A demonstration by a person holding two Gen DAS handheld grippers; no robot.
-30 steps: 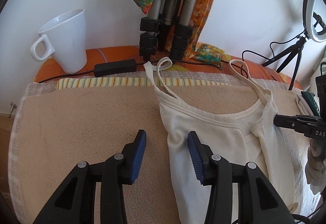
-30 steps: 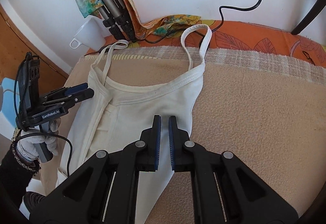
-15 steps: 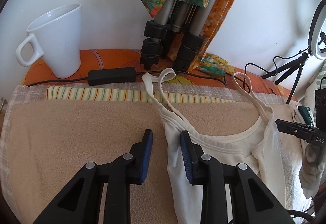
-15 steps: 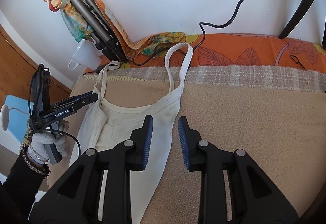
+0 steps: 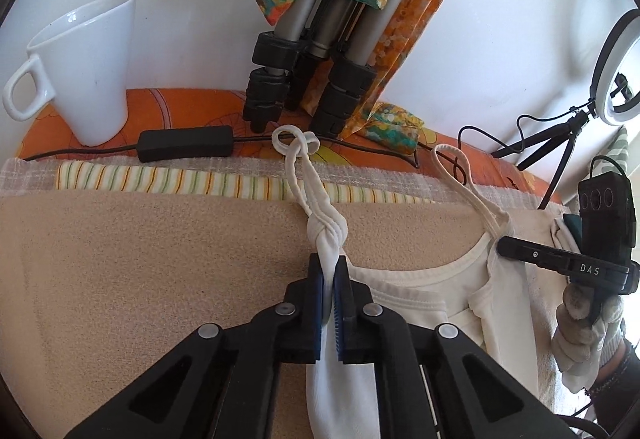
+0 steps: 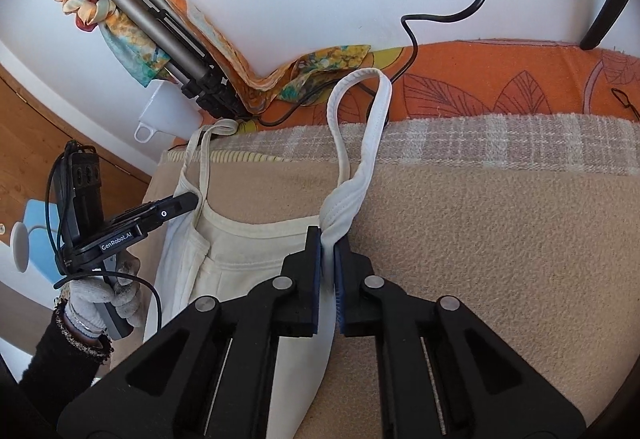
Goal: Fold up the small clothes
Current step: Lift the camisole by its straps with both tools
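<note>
Left gripper pinching cream camisole at left shoulder, jaws clamped on bunched fabric below strap. Right gripper doing same at right shoulder. Camisole lying flat on beige blanket, straps reaching far toward orange cloth. White mug sitting far left, beside tripod.

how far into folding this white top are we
Early stage. Done: the white top lies spread on the beige blanket. In hand: the left gripper and right gripper are each shut on a shoulder corner below a strap, fabric bunched there. Left: no fold shows yet, so all the folding remains.
</note>
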